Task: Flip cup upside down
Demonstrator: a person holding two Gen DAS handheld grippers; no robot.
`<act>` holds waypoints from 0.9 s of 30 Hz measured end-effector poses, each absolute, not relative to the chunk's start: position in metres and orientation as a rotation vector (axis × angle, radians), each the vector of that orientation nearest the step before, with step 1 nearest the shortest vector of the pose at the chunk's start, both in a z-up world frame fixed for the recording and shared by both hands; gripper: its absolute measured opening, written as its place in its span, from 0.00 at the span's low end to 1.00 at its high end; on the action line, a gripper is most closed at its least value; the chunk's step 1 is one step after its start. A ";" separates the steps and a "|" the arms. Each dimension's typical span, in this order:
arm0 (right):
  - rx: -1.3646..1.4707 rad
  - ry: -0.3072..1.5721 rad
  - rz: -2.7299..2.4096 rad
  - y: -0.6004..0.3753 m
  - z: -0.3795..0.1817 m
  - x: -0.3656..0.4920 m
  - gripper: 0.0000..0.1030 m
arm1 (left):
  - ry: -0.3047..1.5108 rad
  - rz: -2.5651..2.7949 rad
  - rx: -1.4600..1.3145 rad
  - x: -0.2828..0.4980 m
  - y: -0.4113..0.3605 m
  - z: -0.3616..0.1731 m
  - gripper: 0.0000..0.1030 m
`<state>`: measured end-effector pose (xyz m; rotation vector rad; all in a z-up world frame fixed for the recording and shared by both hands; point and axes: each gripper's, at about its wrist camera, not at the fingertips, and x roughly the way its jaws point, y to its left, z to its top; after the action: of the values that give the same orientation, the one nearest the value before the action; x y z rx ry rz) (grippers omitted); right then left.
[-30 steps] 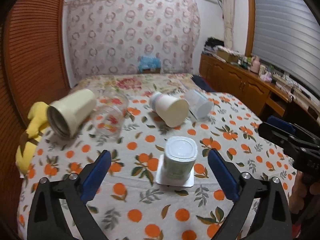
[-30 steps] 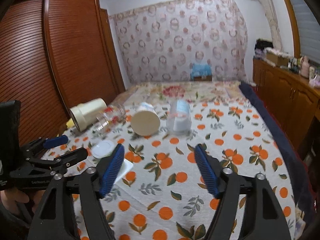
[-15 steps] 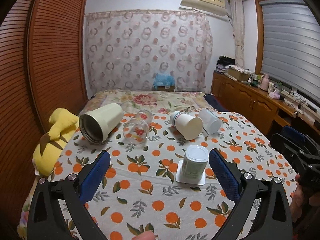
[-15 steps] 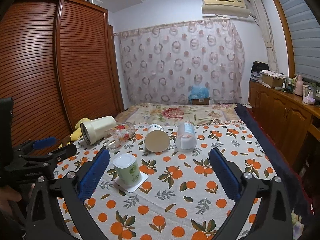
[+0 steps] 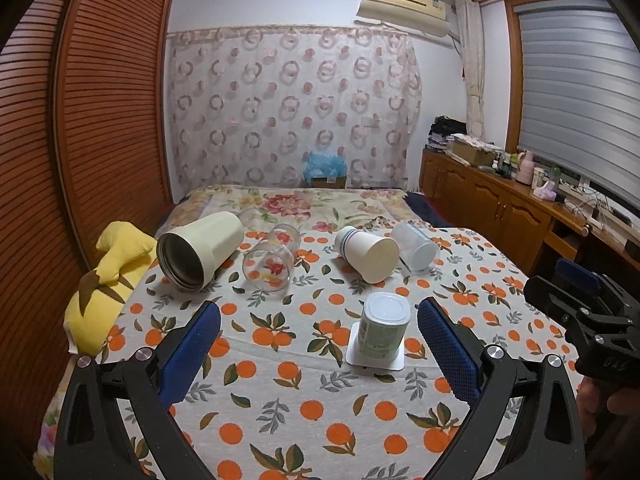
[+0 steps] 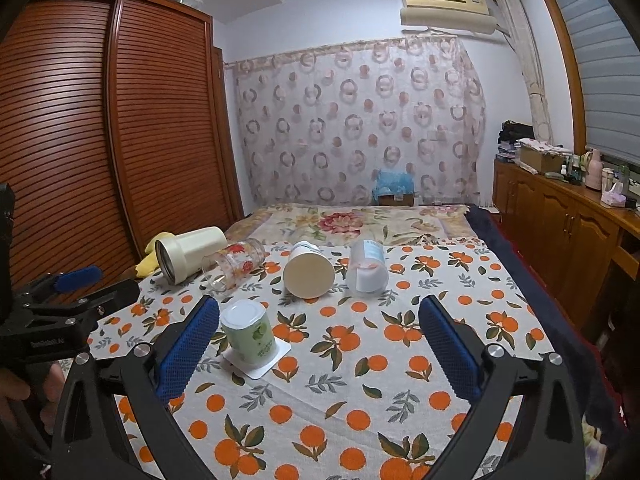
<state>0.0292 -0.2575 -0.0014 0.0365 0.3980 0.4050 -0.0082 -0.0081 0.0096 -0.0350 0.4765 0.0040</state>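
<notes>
A small pale green cup (image 5: 385, 329) with printed green markings stands upside down, its flat closed base facing up and its mouth resting on a white square coaster (image 5: 375, 353). The coaster lies flat on a white cloth printed with oranges and leaves (image 5: 280, 396), near the front middle of the cloth. In the right wrist view the same cup (image 6: 249, 334) leans slightly on the coaster (image 6: 258, 360), and it sits apart from and nearer to the camera than a row of cups lying on their sides.
</notes>
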 end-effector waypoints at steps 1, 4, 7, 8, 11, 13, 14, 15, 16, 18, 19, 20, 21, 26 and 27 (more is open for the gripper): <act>0.036 0.398 0.404 -0.257 -0.002 0.030 0.98 | 0.473 0.006 -0.036 -0.009 -0.008 0.010 0.92; 0.035 0.398 0.405 -0.257 -0.002 0.030 0.98 | 0.467 0.007 -0.032 -0.009 -0.008 0.011 0.92; 0.037 0.399 0.405 -0.258 -0.003 0.030 0.98 | 0.463 0.008 -0.030 -0.010 -0.009 0.011 0.92; 0.037 0.399 0.405 -0.258 -0.003 0.030 0.98 | 0.463 0.007 -0.031 -0.010 -0.009 0.011 0.92; 0.036 0.398 0.405 -0.258 -0.003 0.030 0.98 | 0.460 0.007 -0.030 -0.010 -0.009 0.011 0.92; 0.037 0.398 0.405 -0.258 -0.003 0.030 0.98 | 0.461 0.007 -0.030 -0.010 -0.009 0.011 0.92; 0.038 0.397 0.404 -0.258 -0.004 0.030 0.98 | 0.460 0.007 -0.030 -0.010 -0.009 0.012 0.92; 0.038 0.397 0.404 -0.258 -0.005 0.030 0.98 | 0.459 0.006 -0.030 -0.011 -0.009 0.012 0.92; 0.038 0.397 0.404 -0.258 -0.005 0.030 0.98 | 0.459 0.006 -0.030 -0.010 -0.009 0.012 0.92; 0.037 0.397 0.404 -0.258 -0.005 0.030 0.98 | 0.459 0.006 -0.031 -0.011 -0.009 0.012 0.92; 0.038 0.397 0.404 -0.259 -0.005 0.030 0.98 | 0.460 0.006 -0.031 -0.011 -0.009 0.012 0.92; 0.038 0.397 0.405 -0.258 -0.005 0.030 0.98 | 0.460 0.007 -0.029 -0.011 -0.009 0.011 0.92; 0.038 0.397 0.404 -0.258 -0.005 0.030 0.98 | 0.459 0.007 -0.029 -0.011 -0.009 0.012 0.92; 0.037 0.397 0.404 -0.259 -0.005 0.030 0.98 | 0.460 0.006 -0.030 -0.011 -0.009 0.011 0.92; 0.037 0.397 0.403 -0.258 -0.005 0.030 0.98 | 0.460 0.006 -0.030 -0.011 -0.009 0.011 0.92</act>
<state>0.0303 -0.2579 -0.0046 0.0371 0.3971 0.4034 -0.0108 -0.0093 0.0113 -0.0295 0.4597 0.0062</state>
